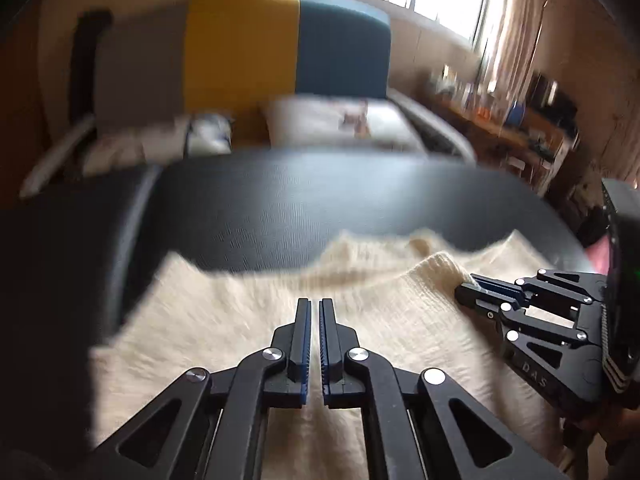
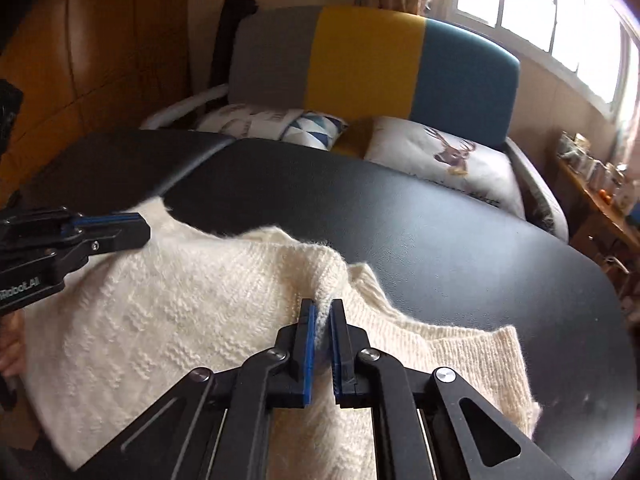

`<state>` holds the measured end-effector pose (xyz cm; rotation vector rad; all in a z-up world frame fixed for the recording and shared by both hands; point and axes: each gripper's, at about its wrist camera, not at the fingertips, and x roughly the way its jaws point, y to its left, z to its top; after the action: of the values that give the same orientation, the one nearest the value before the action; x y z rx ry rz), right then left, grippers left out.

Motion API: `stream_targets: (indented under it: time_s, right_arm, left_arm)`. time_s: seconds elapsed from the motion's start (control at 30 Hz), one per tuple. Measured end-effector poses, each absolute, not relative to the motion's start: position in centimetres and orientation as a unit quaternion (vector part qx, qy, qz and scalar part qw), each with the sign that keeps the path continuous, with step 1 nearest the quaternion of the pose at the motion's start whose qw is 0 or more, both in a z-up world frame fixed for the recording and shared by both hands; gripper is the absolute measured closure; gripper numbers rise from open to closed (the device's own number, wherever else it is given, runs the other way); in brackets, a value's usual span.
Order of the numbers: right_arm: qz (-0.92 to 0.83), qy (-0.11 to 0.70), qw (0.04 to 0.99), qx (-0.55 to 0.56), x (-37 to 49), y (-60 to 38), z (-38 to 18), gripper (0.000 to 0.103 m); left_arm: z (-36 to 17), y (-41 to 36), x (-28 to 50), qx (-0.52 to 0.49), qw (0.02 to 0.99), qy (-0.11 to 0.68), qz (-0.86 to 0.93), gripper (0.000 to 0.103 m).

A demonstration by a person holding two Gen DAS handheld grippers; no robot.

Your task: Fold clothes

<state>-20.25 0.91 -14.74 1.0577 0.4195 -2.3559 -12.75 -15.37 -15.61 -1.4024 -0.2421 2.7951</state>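
A cream knitted sweater [image 2: 180,300] lies spread on the black table [image 2: 440,220], reaching its near edge. My right gripper [image 2: 323,308] is shut on a raised fold of the knit near the sweater's far edge. In the left wrist view the same gripper [image 1: 464,290] comes in from the right with cream cloth in its tip. My left gripper [image 1: 315,304] is shut over the sweater [image 1: 224,320], with only a thin slit between its blue pads and no cloth showing in it. From the right wrist view, the left gripper [image 2: 142,228] lies at the sweater's far left edge.
Bare black tabletop [image 1: 300,200] stretches beyond the sweater. Behind the table stands a grey, yellow and blue sofa [image 2: 368,60] with printed pillows [image 2: 440,152]. A cluttered wooden shelf [image 2: 592,176] sits at the right under the window. A hand [image 2: 10,356] shows at the left edge.
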Motion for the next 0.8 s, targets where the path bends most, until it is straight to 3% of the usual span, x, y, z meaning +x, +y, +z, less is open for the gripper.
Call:
stream_targets:
  time_s: [0.03,0.2,0.47,0.5,0.53,0.6,0.63,0.67,0.7,0.73,0.77,0.8]
  right_arm:
    - [-0.866,0.151,0.252,0.404,-20.7,0.8,-15.9,0.090]
    - [-0.866,0.134,0.242,0.416,-21.2,1.1,-17.0,0.085]
    - [-0.855,0.060,0.269,0.440,-22.1,2.7,-16.9,0.076]
    - [-0.851,0.042,0.273,0.447,-22.3,3.0,-16.7,0.068]
    - [-0.849,0.022,0.278,0.450,-22.3,3.3,-16.5,0.053]
    - [-0.850,0.018,0.281,0.446,-22.0,3.1,-16.5,0.027]
    - [-0.851,0.028,0.280,0.443,-21.7,2.8,-16.6,0.026]
    - [-0.853,0.043,0.280,0.438,-21.5,2.4,-16.7,0.026]
    - [-0.855,0.059,0.280,0.433,-21.2,2.1,-16.8,0.027]
    - [-0.857,0.068,0.278,0.428,-21.0,1.9,-16.7,0.029]
    - [-0.860,0.079,0.276,0.421,-20.6,1.7,-16.3,0.048]
    - [-0.868,0.100,0.265,0.409,-20.2,1.4,-15.9,0.086]
  left_arm:
    - [-16.6,-15.4,-12.9,-0.449,0.004,-0.079,0.890,0.100]
    - [-15.8,-16.3,-11.8,-0.451,0.022,-0.110,0.885,0.100]
    - [-13.8,-19.0,-11.7,-0.483,0.066,-0.097,0.868,0.078]
    - [-14.0,-19.0,-12.2,-0.491,0.064,-0.091,0.864,0.072]
    - [-14.4,-18.8,-12.8,-0.501,0.063,-0.082,0.859,0.067]
    - [-15.2,-17.7,-14.1,-0.520,0.061,-0.051,0.851,0.066]
    - [-15.6,-16.9,-14.6,-0.525,0.059,-0.029,0.849,0.067]
    - [-15.6,-15.9,-14.8,-0.520,0.054,0.000,0.853,0.075]
    - [-15.5,-15.4,-14.9,-0.511,0.049,0.010,0.858,0.100]
    - [-15.2,-15.5,-14.9,-0.501,0.046,-0.003,0.864,0.100]
    - [-14.8,-15.7,-14.8,-0.486,0.041,-0.020,0.873,0.100]
    - [-14.4,-16.5,-14.5,-0.465,0.030,-0.045,0.884,0.100]
